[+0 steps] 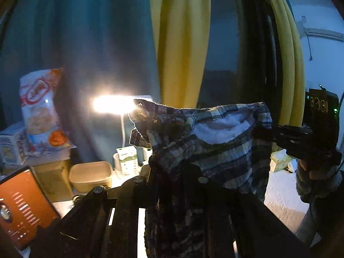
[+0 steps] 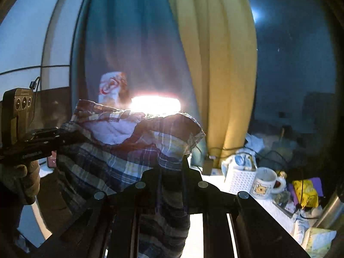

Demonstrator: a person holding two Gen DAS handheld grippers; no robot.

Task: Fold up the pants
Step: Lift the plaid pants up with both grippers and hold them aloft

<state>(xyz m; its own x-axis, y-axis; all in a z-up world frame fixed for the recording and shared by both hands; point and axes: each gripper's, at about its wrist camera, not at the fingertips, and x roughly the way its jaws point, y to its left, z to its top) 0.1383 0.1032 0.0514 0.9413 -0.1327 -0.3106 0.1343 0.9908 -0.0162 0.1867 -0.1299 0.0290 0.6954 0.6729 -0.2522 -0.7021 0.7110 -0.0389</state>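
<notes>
In the left wrist view, your left claw (image 1: 169, 161) is clamped on the blue, white and tan plaid cloth pants (image 1: 215, 146), which hang in the air in front of the bright bar-shaped desk lamp (image 1: 114, 104). The waist is stretched sideways from the lamp's right end toward your right claw (image 1: 268, 133), which grips the far edge; a white inner lining shows in the opening. The rest of the cloth drops down between your left claw's black fingers. Left of the lamp stands a white and orange snack bag (image 1: 40, 109). Below the lamp sit a beige plastic tub (image 1: 90, 175) and a small green and white carton (image 1: 128, 160). Right of the lamp and behind the pants hangs a yellow curtain (image 1: 180, 43).

In the right wrist view, your right claw (image 2: 172, 167) is closed on the pants, just below the lamp's right end. The waist runs left under the lamp to your left claw (image 2: 62, 138), which also holds the cloth. Lower right of the lamp, on the white counter (image 2: 271, 206), stand a white perforated basket (image 2: 239, 179) and a white mug with a cartoon bear (image 2: 265, 182).
</notes>
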